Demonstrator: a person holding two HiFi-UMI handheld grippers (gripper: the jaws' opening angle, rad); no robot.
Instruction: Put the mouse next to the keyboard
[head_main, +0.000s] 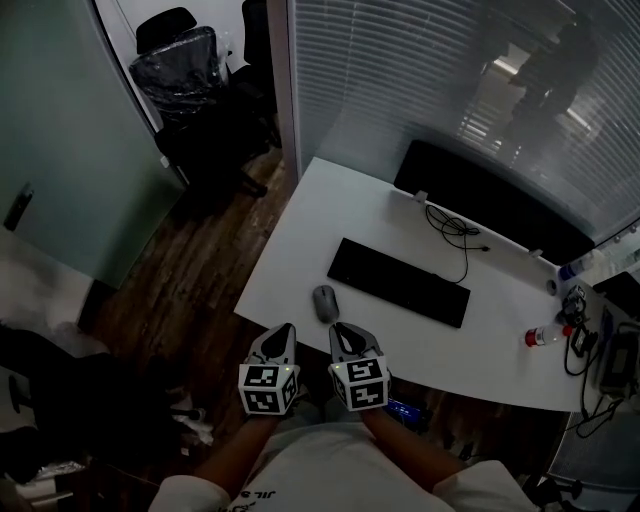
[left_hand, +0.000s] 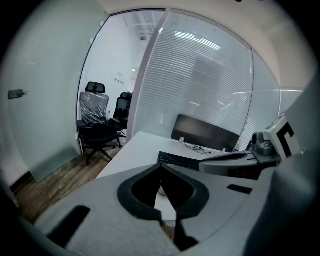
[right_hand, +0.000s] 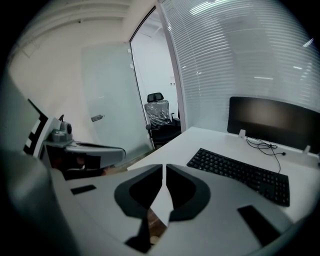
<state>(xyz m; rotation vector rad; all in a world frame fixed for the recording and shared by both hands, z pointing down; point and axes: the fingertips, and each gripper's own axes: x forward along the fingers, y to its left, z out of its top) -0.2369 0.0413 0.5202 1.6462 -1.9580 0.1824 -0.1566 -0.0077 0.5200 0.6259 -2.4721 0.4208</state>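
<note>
A grey mouse (head_main: 325, 302) lies on the white desk (head_main: 310, 220), just off the left end of the black keyboard (head_main: 398, 282) and near the desk's front edge. Both grippers hover side by side over that front edge, just short of the mouse. My left gripper (head_main: 286, 330) is shut with nothing in it, its tips meeting in the left gripper view (left_hand: 161, 166). My right gripper (head_main: 341, 328) is also shut and empty (right_hand: 164, 168). The keyboard (right_hand: 240, 172) lies ahead to the right of the right jaws. I cannot make out the mouse in either gripper view.
A dark monitor (head_main: 480, 195) stands at the desk's back edge with a loose cable (head_main: 455, 230) in front of it. A red-capped bottle (head_main: 545, 336) and tangled gear (head_main: 600, 345) sit at the right end. Office chairs (head_main: 190, 80) stand on the wooden floor (head_main: 190, 290) to the left.
</note>
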